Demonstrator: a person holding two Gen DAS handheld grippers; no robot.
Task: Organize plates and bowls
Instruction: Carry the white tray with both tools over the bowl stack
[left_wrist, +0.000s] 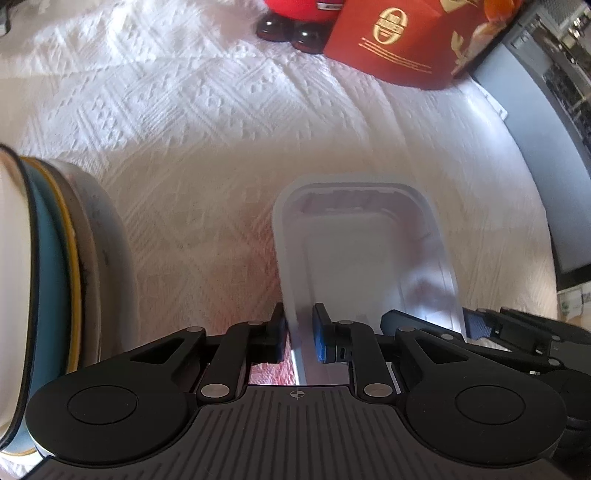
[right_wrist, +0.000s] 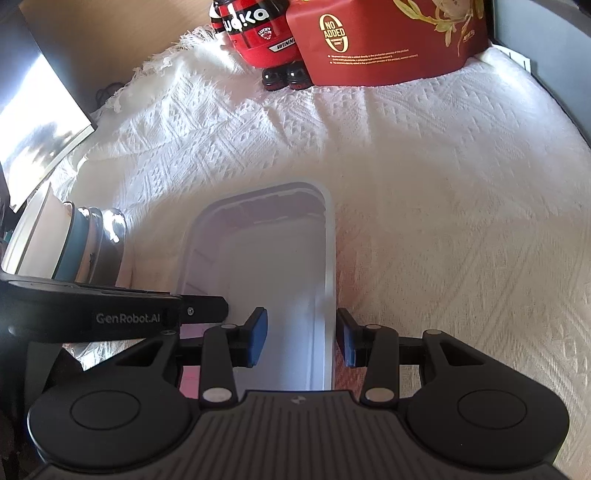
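Both tongs straddle the long walls of a translucent white rectangular plastic tray (right_wrist: 280, 258) lying on the white woven tablecloth (right_wrist: 443, 184). The left gripper (left_wrist: 300, 336) is nearly closed on its wall; the right gripper (right_wrist: 301, 338) brackets the opposite rim at its narrowest, seemingly gripping. Likely next: carrying it level toward the stacked ceramic plates and bowls (left_wrist: 55, 277) at left.

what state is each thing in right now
tray: right way up, empty
left gripper: fingers closed on the tray's left wall
right gripper: fingers closed on the tray's right wall
dishes: stacked together, left of the tray
red bag: upright, at the back
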